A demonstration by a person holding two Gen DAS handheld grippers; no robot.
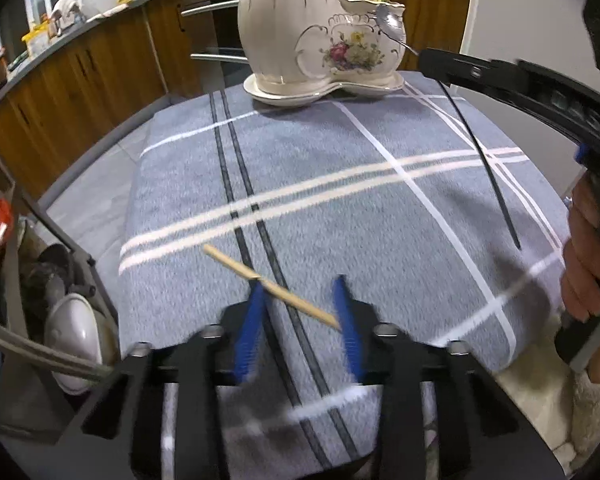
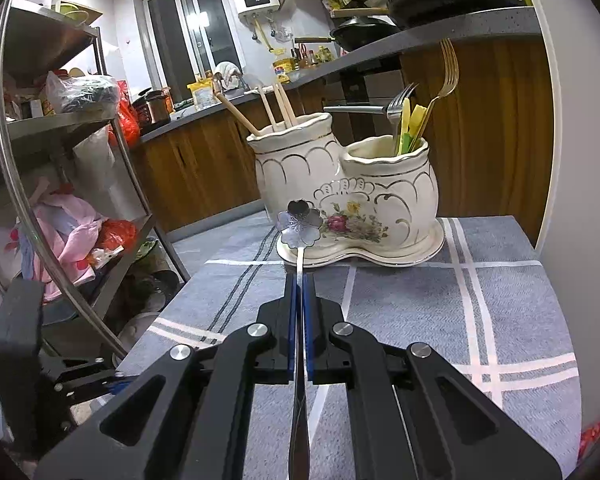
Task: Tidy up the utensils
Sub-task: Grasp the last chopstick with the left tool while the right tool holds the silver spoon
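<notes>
Wooden and pale, the chopstick [image 1: 272, 286] lies slantwise on the grey checked cloth [image 1: 380, 208] covering the worktop, and my left hand-held gripper [image 1: 300, 312] straddles it with its blue pads [image 1: 252, 320] narrowed around the stick. One pad sits at the stick's middle and the other at its near tip; the blur keeps me from saying whether they actually press on it. I judge this grip risky: the stick runs diagonally across the jaws rather than square to them, so as they pinch it could swivel, skid along the cloth or pop out at the tip end.

My right hand-held gripper [image 2: 299, 292] is clamped tight on the handle of a flower-bowled spoon [image 2: 300, 220], the bowl held out in front of the ceramic holder [image 2: 380, 184] at the far end of the cloth. The holder's taller pot already has chopsticks [image 2: 276, 108] in it, and the lower pot carries forks [image 2: 400, 104] and yellow pieces. The spoon's bowl is close to the holder's front, so a careless push forward could knock it against the ceramic, or tangle it in the crowded forks when I lower it.
</notes>
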